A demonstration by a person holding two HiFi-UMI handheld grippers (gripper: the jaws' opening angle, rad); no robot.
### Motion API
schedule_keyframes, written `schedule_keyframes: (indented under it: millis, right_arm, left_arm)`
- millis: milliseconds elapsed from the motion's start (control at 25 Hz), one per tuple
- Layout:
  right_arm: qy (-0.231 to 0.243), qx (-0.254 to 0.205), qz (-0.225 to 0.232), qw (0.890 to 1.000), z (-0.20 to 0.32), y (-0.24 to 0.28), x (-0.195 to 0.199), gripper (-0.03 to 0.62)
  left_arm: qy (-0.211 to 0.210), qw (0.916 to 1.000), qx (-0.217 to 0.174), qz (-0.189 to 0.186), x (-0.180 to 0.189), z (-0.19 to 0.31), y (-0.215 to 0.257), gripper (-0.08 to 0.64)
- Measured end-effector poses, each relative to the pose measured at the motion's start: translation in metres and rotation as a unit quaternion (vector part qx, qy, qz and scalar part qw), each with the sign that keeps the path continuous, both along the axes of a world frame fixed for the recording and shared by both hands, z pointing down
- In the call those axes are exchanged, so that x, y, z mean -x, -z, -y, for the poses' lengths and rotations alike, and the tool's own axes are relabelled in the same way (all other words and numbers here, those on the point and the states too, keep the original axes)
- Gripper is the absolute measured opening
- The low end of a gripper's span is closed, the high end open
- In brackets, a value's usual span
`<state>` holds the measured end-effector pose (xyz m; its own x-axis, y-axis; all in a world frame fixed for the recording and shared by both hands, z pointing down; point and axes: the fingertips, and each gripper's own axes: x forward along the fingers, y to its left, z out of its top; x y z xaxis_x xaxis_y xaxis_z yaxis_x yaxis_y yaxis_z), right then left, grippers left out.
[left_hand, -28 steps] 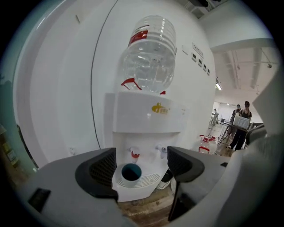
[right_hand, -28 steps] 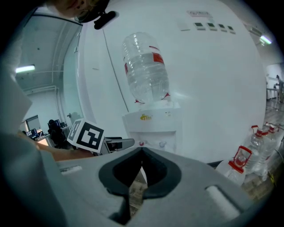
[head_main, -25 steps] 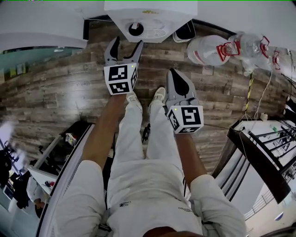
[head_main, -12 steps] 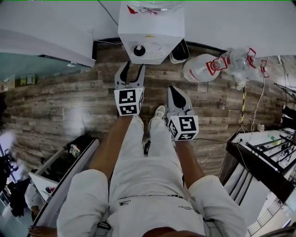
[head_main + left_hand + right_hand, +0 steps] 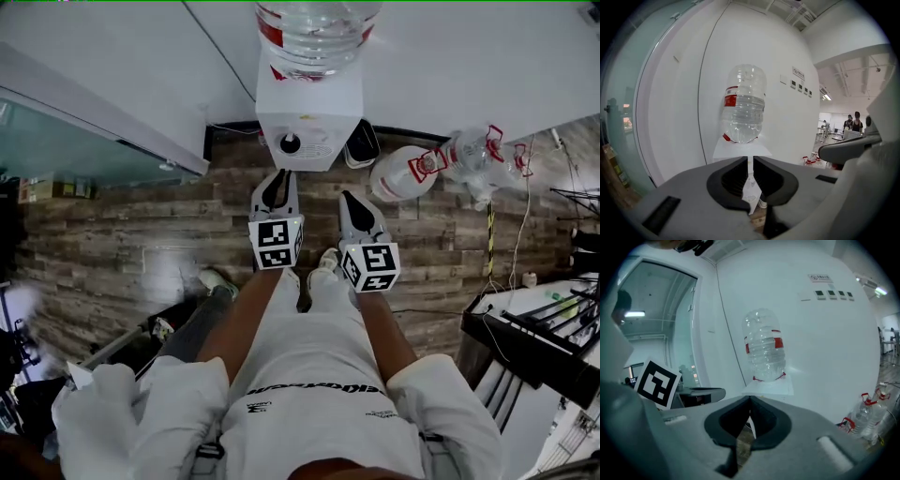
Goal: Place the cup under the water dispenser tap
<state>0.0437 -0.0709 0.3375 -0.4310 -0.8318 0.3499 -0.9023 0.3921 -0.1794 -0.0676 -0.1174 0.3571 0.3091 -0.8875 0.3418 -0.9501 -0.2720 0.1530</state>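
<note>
Left gripper [image 5: 279, 176] was wide a second ago; jaws have just been closing, now down to thin slit, nothing between. Right gripper [image 5: 350, 199] pinched together, also empty. Both now raised closer to water dispenser [image 5: 307, 127] (bottle [image 5: 317, 33] on top), straight ahead by far wall. Cup in no view. Judgement: placing not begun, cup must be found first.

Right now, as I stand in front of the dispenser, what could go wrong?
1. Another person's shoe is close at your left; a step that way or back could land on it.
2. Spare bottles lie on the floor right of the dispenser; a side step there could trip you.
</note>
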Motion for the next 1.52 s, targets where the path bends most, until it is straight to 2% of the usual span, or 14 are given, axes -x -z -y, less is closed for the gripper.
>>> schedule_keyframes:
  millis: [120, 400, 720, 960, 1520]
  right_arm:
    - [0.007, -0.009, 0.003, 1.0, -0.001, 0.02, 0.004, -0.002]
    - [0.01, -0.034, 0.013, 0.999, 0.0, 0.056, 0.008, -0.002]
    - [0.014, -0.045, 0.022, 0.999, -0.009, 0.074, 0.004, -0.002]
    - [0.014, -0.053, 0.029, 0.998, -0.007, 0.084, -0.001, -0.002]
    - [0.044, -0.067, 0.021, 0.997, -0.007, 0.093, 0.01, -0.002]
  left_arm:
    - [0.003, 1.0, -0.005, 0.0, 0.002, -0.008, 0.02, -0.002]
    - [0.006, 0.9999, -0.012, 0.004, 0.005, -0.02, 0.058, -0.003]
    - [0.006, 0.9997, -0.024, -0.004, -0.001, -0.039, 0.087, -0.003]
    - [-0.005, 0.9992, -0.038, 0.006, -0.008, -0.047, 0.1, -0.003]
    - [-0.003, 0.9979, -0.065, 0.001, -0.011, -0.055, 0.112, -0.003]
